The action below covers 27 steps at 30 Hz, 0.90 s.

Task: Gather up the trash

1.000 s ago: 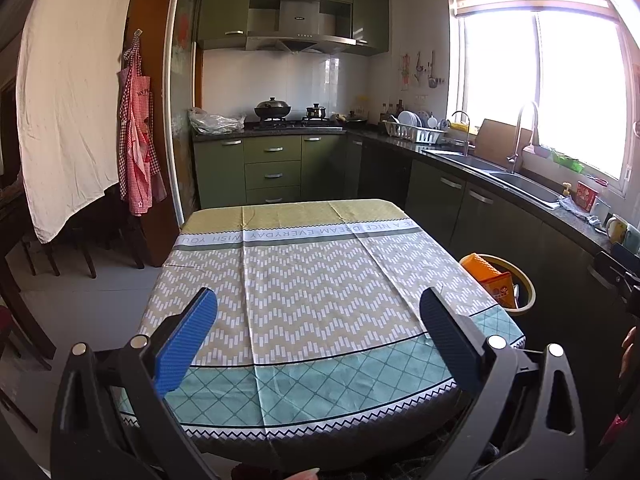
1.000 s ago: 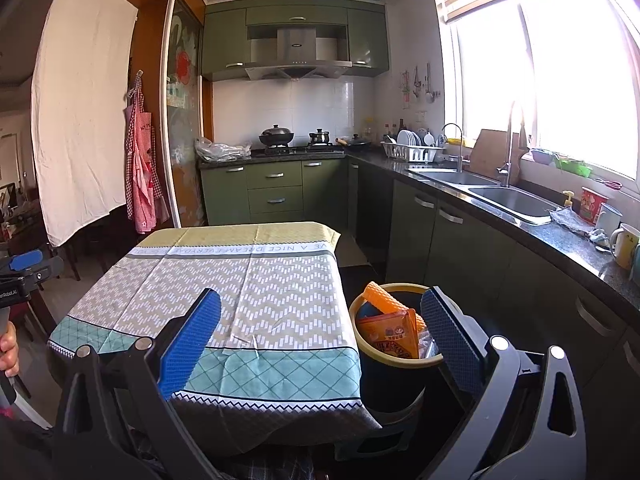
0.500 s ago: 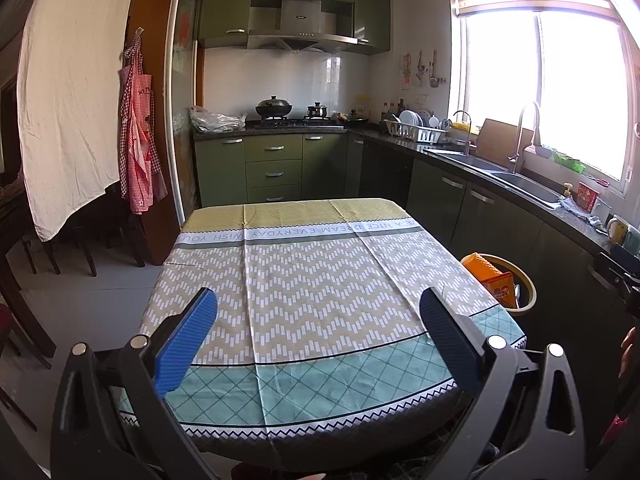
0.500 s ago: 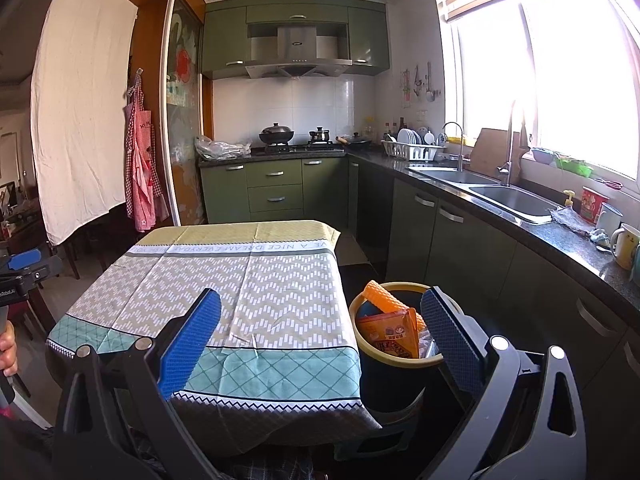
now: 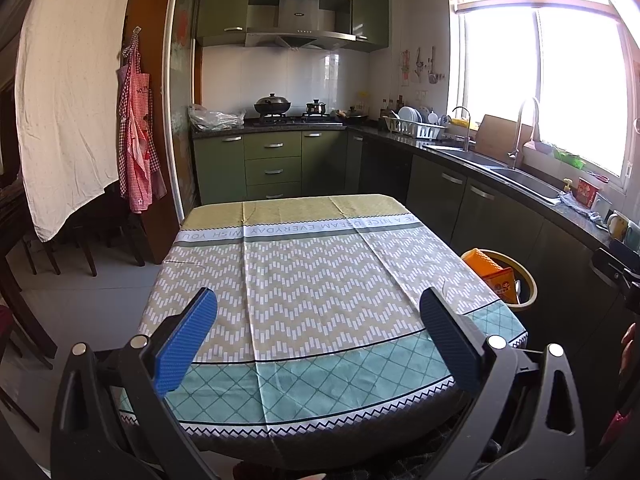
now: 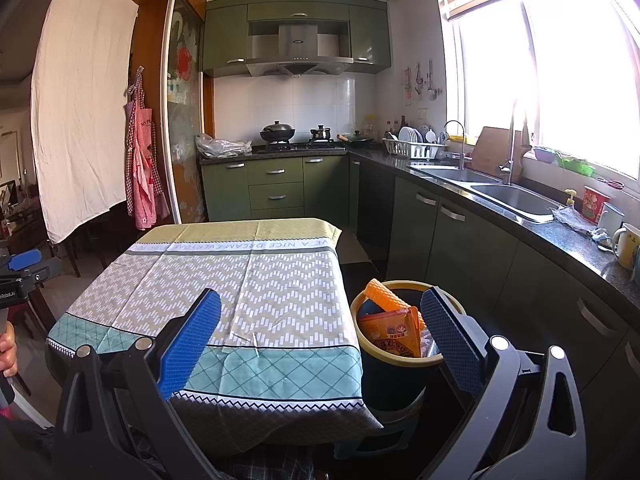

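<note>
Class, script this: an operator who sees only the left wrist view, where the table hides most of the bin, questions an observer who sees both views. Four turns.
Operator: I only see the bin's rim behind the table. What is it like lower down?
Observer: In the right wrist view the bin has a dark body under its yellow rim and stands close beside the table.
Operator: Is the right gripper carrying anything?
Observer: No. The right gripper is open with nothing between its fingers, and it points at the table's near corner and the bin.
</note>
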Tool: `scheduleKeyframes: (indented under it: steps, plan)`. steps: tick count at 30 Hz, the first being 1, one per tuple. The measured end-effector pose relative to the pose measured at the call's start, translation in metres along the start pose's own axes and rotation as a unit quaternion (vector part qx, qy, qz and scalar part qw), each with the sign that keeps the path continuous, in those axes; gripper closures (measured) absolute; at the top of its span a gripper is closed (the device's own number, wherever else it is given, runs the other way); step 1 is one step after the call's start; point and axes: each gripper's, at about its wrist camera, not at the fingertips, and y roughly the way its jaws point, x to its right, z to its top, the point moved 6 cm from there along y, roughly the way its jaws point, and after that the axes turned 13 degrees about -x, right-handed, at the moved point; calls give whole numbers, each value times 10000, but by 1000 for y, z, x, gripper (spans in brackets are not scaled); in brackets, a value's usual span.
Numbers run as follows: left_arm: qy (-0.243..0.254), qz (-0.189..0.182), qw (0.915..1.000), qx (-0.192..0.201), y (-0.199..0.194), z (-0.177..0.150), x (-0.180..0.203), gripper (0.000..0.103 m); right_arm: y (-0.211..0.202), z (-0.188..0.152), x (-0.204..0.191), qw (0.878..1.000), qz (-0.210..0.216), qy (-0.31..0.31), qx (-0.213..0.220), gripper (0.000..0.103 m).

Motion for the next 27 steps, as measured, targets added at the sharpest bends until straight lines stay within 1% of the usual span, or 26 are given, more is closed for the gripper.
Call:
scheduleKeyframes:
  steps: [27]
  plan:
    - [14, -11, 10000, -24, 3, -3, 2, 7, 1, 0, 1, 10000, 14, -13, -20, 4]
